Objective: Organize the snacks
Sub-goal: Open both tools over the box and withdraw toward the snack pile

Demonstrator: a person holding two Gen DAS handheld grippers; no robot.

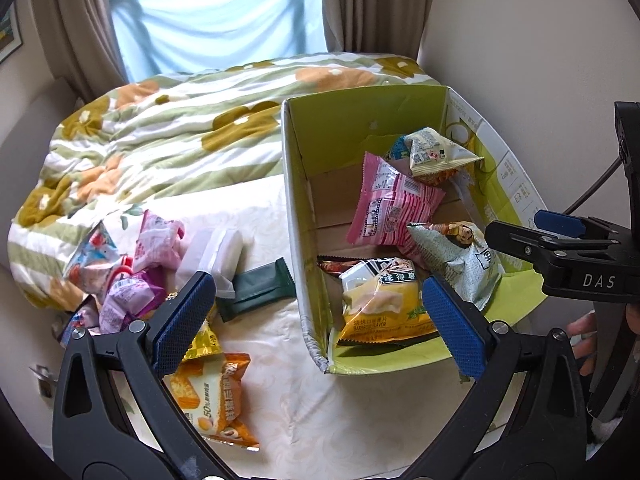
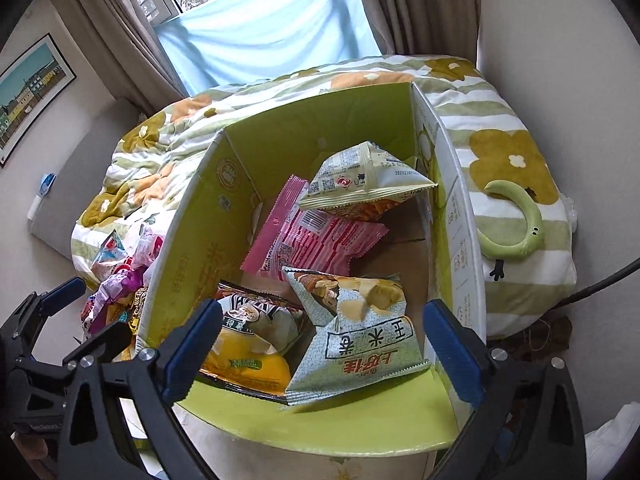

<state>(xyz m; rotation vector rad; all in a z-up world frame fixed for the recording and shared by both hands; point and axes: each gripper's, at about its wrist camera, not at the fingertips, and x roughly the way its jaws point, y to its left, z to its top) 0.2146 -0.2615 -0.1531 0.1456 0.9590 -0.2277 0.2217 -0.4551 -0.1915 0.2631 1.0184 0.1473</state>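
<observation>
A green cardboard box (image 1: 304, 208) (image 2: 188, 248) stands open on the bed. Inside lie a pink bag (image 1: 384, 204) (image 2: 320, 240), a pale green bag (image 1: 436, 152) (image 2: 360, 180), a grey-green corn snack bag (image 1: 460, 256) (image 2: 360, 336) and a yellow barbecue chip bag (image 1: 384, 308) (image 2: 248, 344). My left gripper (image 1: 320, 324) is open and empty, over the box's left wall. My right gripper (image 2: 324, 348) (image 1: 556, 232) is open and empty above the box's near end. Loose snacks lie left of the box: an orange bag (image 1: 216, 396), a dark green bar (image 1: 260, 288), pink and purple packets (image 1: 136, 276) (image 2: 120, 280).
A flowered quilt (image 1: 160, 136) (image 2: 516, 168) is bunched behind and right of the box. A green curved toy (image 2: 516, 224) lies on the quilt at the right. Curtains and a window are behind. A wall runs along the right. A white packet (image 1: 220, 248) lies among the loose snacks.
</observation>
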